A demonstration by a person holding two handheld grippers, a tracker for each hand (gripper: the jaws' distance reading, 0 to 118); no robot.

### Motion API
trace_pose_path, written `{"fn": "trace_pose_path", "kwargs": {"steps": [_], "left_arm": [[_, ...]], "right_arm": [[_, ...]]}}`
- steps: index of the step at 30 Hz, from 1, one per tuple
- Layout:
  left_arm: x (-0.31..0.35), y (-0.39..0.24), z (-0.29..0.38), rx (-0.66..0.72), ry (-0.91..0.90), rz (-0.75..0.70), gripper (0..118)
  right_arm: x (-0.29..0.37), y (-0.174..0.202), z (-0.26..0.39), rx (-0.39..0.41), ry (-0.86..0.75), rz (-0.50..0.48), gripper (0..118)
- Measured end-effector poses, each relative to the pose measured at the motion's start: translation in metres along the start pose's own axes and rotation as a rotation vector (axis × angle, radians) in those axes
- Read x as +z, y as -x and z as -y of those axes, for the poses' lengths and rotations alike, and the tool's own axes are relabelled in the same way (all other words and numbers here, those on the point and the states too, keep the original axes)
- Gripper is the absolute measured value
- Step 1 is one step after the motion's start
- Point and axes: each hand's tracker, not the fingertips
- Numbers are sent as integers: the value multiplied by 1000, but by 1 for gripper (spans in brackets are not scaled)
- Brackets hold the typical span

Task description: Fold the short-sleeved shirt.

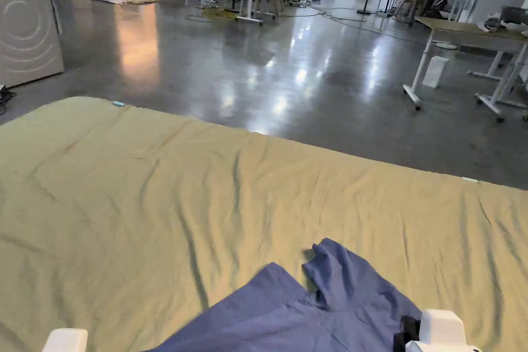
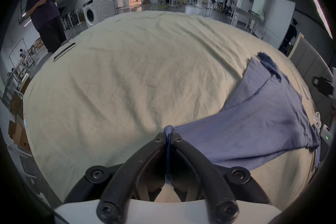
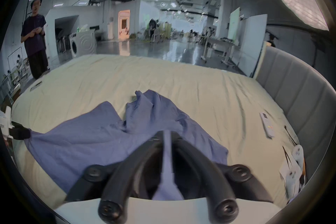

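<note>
The blue short-sleeved shirt [image 1: 309,312] is lying crumpled on the bed [image 1: 154,203], at the near edge, with the yellow-green sheet covering the rest of the mattress. One sleeve or corner of the shirt is standing up in a fold toward the middle of the bed.

The left gripper [image 2: 169,135] is closing both jaws on a bunched corner of the shirt; in the left gripper view a small knot of blue cloth is protruding past the jaw tips, and the fabric is stretching taut from there toward the right. In the right gripper view this same gripper [image 3: 20,132] is showing at the left border, pinching the shirt's edge.

The right gripper [image 3: 167,134] is clamping both jaws on a strip of the shirt, which is running between them back toward the camera. The picture is blurred around the jaws.

A remote control [image 3: 267,124] is lying on the sheet near the padded grey headboard [image 3: 300,93], well apart from the shirt. A flat slim object [image 2: 64,51] is resting near the far left corner of the bed. A person in dark clothes [image 2: 45,11] is standing just beyond that corner, beside a washing machine [image 2: 99,9].
</note>
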Motion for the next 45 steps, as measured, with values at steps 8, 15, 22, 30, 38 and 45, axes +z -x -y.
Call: {"fn": "trace_pose_path", "kwargs": {"steps": [8, 15, 22, 30, 38, 45], "left_arm": [[4, -8, 2, 2, -15, -13, 4], [3, -11, 3, 8, -1, -37, 4], [5, -17, 10, -14, 9, -50, 4], [14, -18, 6, -19, -29, -58, 4], [52, -25, -18, -23, -157, -23, 4], [103, -42, -81, -42, -340, 67, 4]], "right_arm": [[-155, -33, -41, 136, 260, -21, 72], [-215, -40, -47, 143, 393, -67, 60], [-208, -18, -40, 173, 354, -91, 2], [-132, -31, -50, 53, 130, -41, 1], [-15, -69, -62, -25, -101, 46, 1], [114, -107, -89, -85, -287, 107, 1]]}}
